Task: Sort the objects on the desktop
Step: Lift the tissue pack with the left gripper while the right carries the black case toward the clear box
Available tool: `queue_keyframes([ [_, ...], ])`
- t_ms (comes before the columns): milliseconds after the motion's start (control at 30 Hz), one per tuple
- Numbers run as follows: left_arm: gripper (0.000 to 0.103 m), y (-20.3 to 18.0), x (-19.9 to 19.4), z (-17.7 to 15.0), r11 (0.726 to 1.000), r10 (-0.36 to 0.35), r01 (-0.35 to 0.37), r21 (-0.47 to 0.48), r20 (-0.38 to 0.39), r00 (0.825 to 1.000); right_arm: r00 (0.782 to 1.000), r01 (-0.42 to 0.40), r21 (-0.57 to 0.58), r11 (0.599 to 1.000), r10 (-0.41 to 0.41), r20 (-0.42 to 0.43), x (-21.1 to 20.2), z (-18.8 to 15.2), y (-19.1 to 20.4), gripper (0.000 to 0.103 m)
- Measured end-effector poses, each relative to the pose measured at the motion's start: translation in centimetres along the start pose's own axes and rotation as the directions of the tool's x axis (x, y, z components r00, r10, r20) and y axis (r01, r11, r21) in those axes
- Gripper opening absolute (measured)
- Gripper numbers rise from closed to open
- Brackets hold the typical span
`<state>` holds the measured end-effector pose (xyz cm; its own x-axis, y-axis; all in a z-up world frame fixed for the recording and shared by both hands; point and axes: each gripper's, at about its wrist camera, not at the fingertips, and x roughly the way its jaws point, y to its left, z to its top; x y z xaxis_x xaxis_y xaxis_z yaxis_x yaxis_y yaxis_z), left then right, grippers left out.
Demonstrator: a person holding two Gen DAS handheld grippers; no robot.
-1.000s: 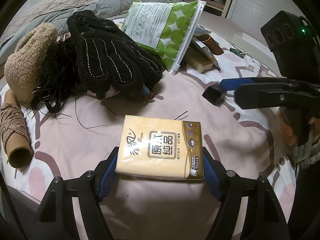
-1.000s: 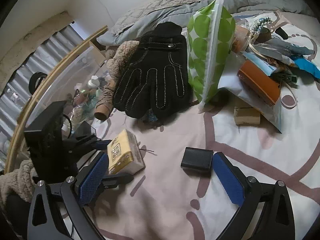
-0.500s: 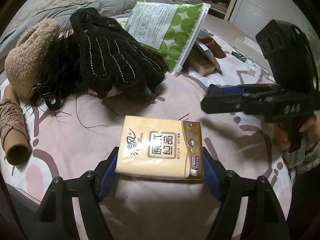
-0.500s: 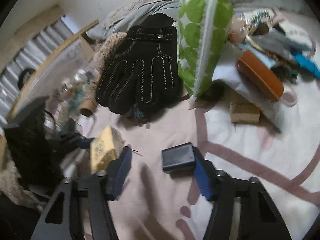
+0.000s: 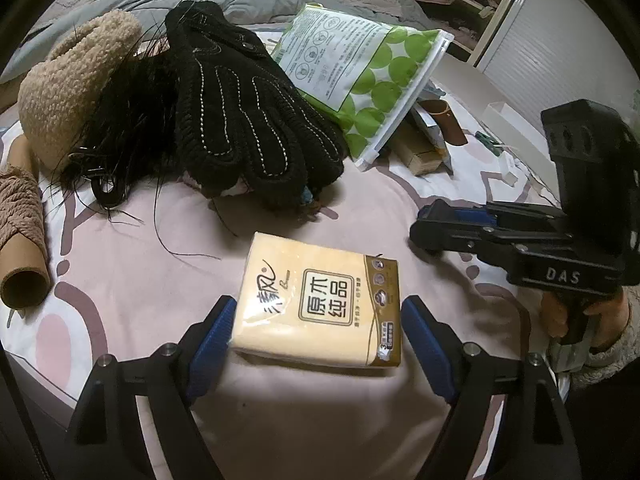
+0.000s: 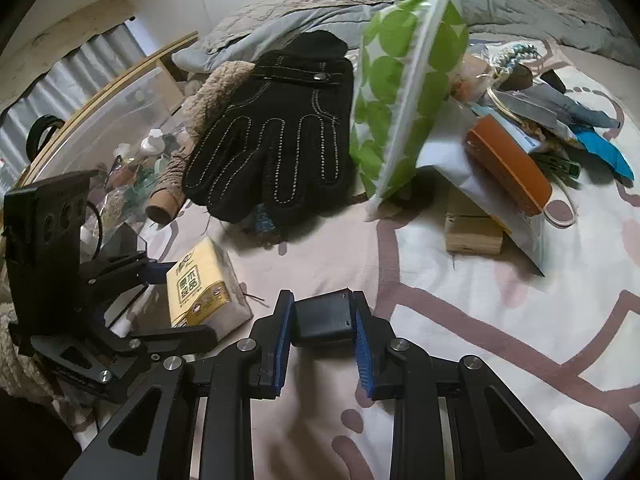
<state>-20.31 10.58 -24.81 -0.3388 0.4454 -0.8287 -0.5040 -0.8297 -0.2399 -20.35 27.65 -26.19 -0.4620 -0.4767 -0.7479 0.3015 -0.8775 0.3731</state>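
A yellow tissue pack (image 5: pixel 320 300) lies flat on the pink patterned bedsheet (image 5: pixel 132 280). My left gripper (image 5: pixel 316 316) straddles it, blue pads on both short sides, jaws opening and pads just off it; the pack (image 6: pixel 200 288) and that gripper (image 6: pixel 172 300) also show at the right wrist view's left. My right gripper (image 6: pixel 322 320) is closing, its blue pads against both sides of a small black box (image 6: pixel 322 316) on the sheet. In the left wrist view the right gripper (image 5: pixel 424 232) sits at the right, held by a hand (image 5: pixel 560 320).
Beyond both grippers lie a black glove (image 5: pixel 240 120), a green dotted pouch (image 5: pixel 360 64), a beige fleece item (image 5: pixel 68 88) and a yarn-wrapped cardboard tube (image 5: pixel 20 240). A wooden block (image 6: pixel 474 232) and orange case (image 6: pixel 508 168) lie right. A clear bin (image 6: pixel 120 112) stands left.
The right jaws went from wide open, with the black box beside one pad, to closed against both its sides. The left pads eased slightly off the tissue pack.
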Motion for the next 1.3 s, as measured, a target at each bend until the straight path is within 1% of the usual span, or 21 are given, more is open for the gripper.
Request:
queue_keyframes([
  [67,0.082,-0.2,0.1,0.0,1.000,0.010,-0.010,0.009,0.002,1.000,1.000,0.008,-0.014,1.000,-0.008,0.003,-0.1,0.0,0.3,0.029],
  [100,0.077,-0.3,0.1,0.1,1.000,0.028,-0.028,0.015,0.005,1.000,1.000,0.025,-0.028,0.999,-0.025,0.003,-0.2,-0.1,0.5,0.029],
  [133,0.076,-0.3,0.0,0.1,0.999,0.042,-0.042,0.021,0.008,0.999,0.999,0.053,-0.053,0.997,-0.053,0.002,-0.2,-0.2,0.9,0.029],
  [233,0.075,-0.1,-0.2,0.2,0.999,0.050,-0.050,0.016,0.012,0.999,0.996,0.087,-0.106,0.991,-0.087,0.007,-0.3,-0.4,1.8,0.029],
  [367,0.075,0.0,-0.8,0.3,0.998,0.066,-0.066,0.013,0.030,0.997,0.993,0.122,-0.134,0.983,-0.119,0.025,-0.9,-0.5,2.3,0.029],
  [467,0.075,-0.1,-1.5,0.4,0.998,0.067,-0.067,0.003,0.045,0.997,0.994,0.102,-0.135,0.985,-0.097,0.049,-1.7,-0.6,2.4,0.029],
  [567,0.075,-0.3,-2.3,0.4,0.997,0.072,-0.072,0.001,0.059,0.996,0.991,0.117,-0.155,0.981,-0.105,0.082,-2.6,-0.7,3.1,0.029],
  [833,0.075,-1.0,-5.9,0.4,0.995,0.098,-0.097,-0.014,0.121,0.988,0.983,0.113,-0.188,0.976,-0.082,0.164,-5.6,-0.4,4.9,0.029],
  [1033,0.075,-1.6,-9.2,0.5,0.990,0.139,-0.136,-0.030,0.180,0.974,0.976,0.089,-0.188,0.978,-0.048,0.214,-8.2,0.2,6.0,0.029],
  [1133,0.075,-1.9,-11.1,0.5,0.987,0.162,-0.159,-0.031,0.214,0.963,0.972,0.075,-0.204,0.976,-0.026,0.233,-9.5,0.4,6.6,0.029],
  [1300,0.075,-2.2,-14.3,0.8,0.983,0.184,-0.176,-0.055,0.268,0.946,0.965,0.050,-0.234,0.971,0.013,0.260,-11.6,1.3,7.8,0.029],
])
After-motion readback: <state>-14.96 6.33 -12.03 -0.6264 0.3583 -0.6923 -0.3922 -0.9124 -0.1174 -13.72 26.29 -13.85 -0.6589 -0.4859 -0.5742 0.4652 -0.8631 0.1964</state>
